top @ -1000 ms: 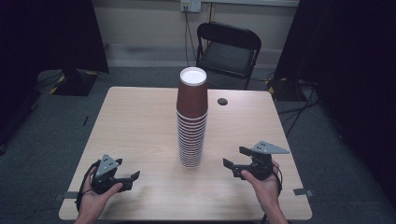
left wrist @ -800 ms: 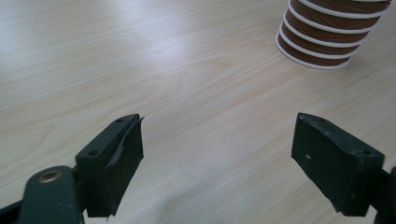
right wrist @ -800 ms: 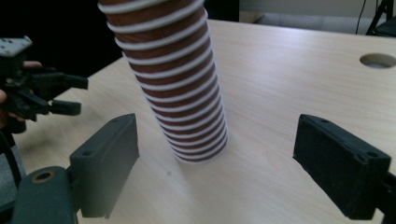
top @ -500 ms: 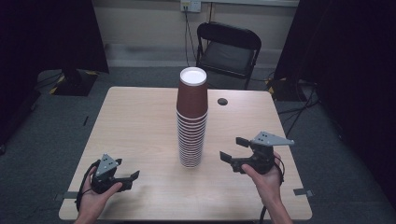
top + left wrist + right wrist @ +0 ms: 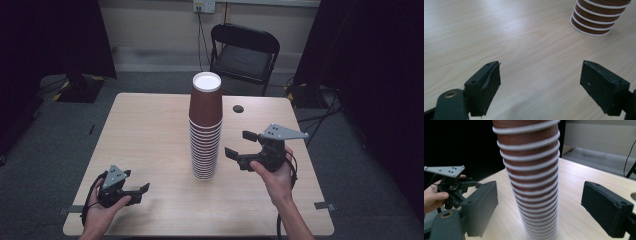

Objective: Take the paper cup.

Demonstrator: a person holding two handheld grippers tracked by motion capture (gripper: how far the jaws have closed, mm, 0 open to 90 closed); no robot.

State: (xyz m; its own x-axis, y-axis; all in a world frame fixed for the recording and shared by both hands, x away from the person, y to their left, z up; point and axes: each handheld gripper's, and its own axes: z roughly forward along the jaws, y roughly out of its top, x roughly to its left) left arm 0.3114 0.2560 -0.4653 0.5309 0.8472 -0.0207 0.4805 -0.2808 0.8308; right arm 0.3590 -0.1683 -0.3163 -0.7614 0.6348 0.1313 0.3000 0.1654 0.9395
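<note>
At the middle of the pale wood-grain table [image 5: 145, 130] stands a tall stack of brown paper cups [image 5: 205, 131], upside down, white rolled rims ringing it like ribs, tapering upward. Held clear of the tabletop, the right gripper [image 5: 239, 146] points at the stack's mid-height, jaws spread with nothing between them, seemingly lined up to pinch a cup off the pile. Near the table's front edge, the left gripper [image 5: 140, 191] rests low, its matte black jaws likewise parted and empty, well apart from the stack.
</note>
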